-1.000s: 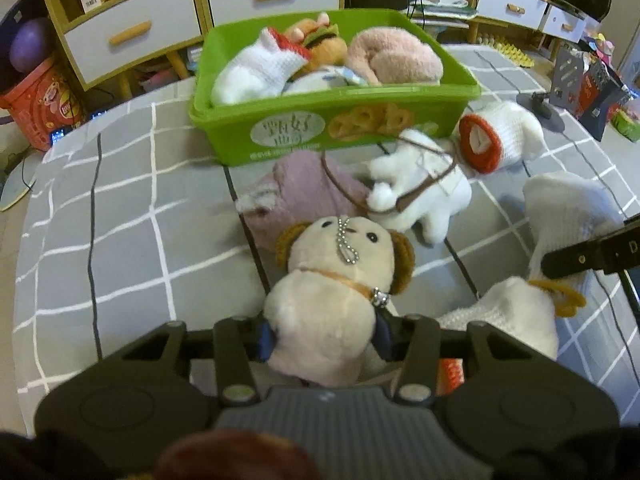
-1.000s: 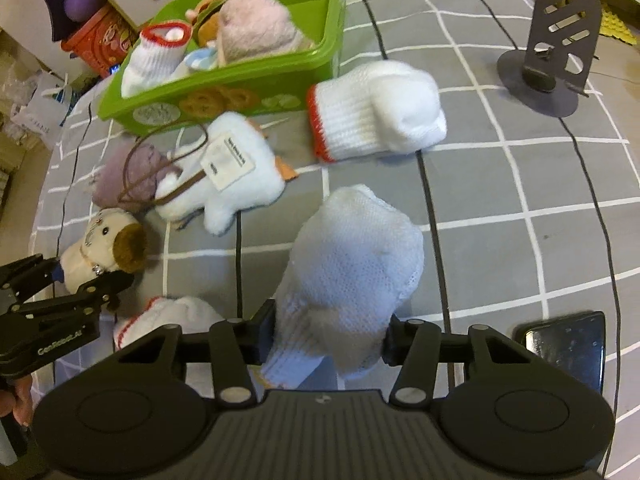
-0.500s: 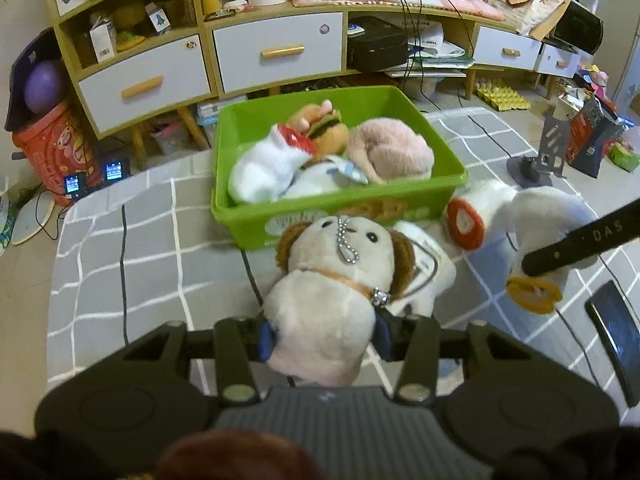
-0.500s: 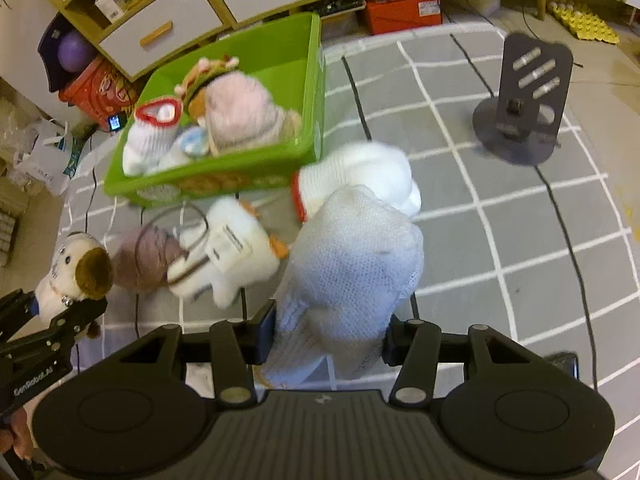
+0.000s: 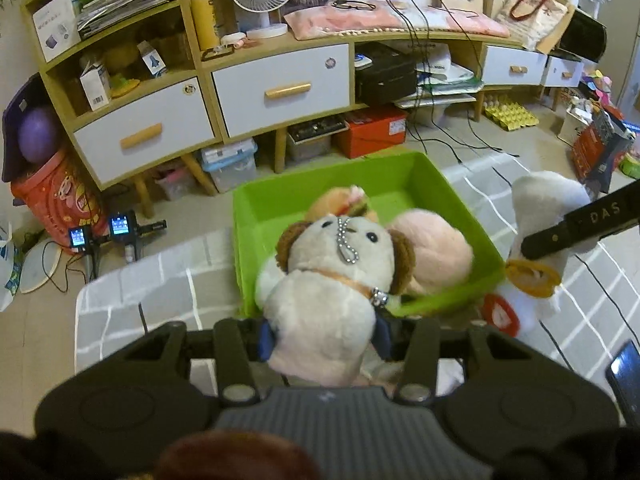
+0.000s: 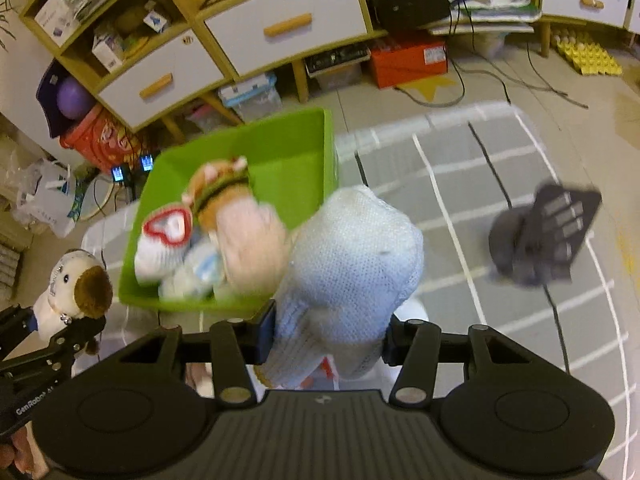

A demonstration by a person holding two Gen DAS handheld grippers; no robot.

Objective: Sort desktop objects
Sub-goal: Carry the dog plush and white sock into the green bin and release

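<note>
The left hand-held gripper [image 5: 323,336] is closed around the body of a cream plush dog with brown ears and an orange collar [image 5: 332,280], its blue-padded fingers [image 5: 265,338] pressing in from both sides. The dog is upright, facing the camera, held in the air in front of the near wall of a green plastic bin [image 5: 468,216]. A silver bead chain hangs down its face.

The right hand-held gripper [image 6: 328,334] is clamped on a white knitted glove with an orange-trimmed cuff [image 6: 352,268], which bulges out above the fingers. In the left wrist view the same glove [image 5: 544,208] hangs beside the bin's right wall, cuff downward, with a black finger of the right hand-held gripper [image 5: 588,224] across it.

Inside the bin lie a pink plush toy [image 5: 436,248], a small plush hamburger [image 6: 222,192] and a white knitted glove with a red cuff [image 6: 164,240]; this part of the right wrist view is blurred. Another white glove with a red cuff [image 5: 506,312] lies on the table just outside the bin's near right corner.

The table [image 6: 480,184] is covered by a grey cloth with a white grid. A dark metal phone stand [image 6: 544,236] stands on it, well apart from the bin, and a black phone [image 5: 624,376] lies at the right edge. Beyond the table is a wooden cabinet with white drawers [image 5: 280,88].
</note>
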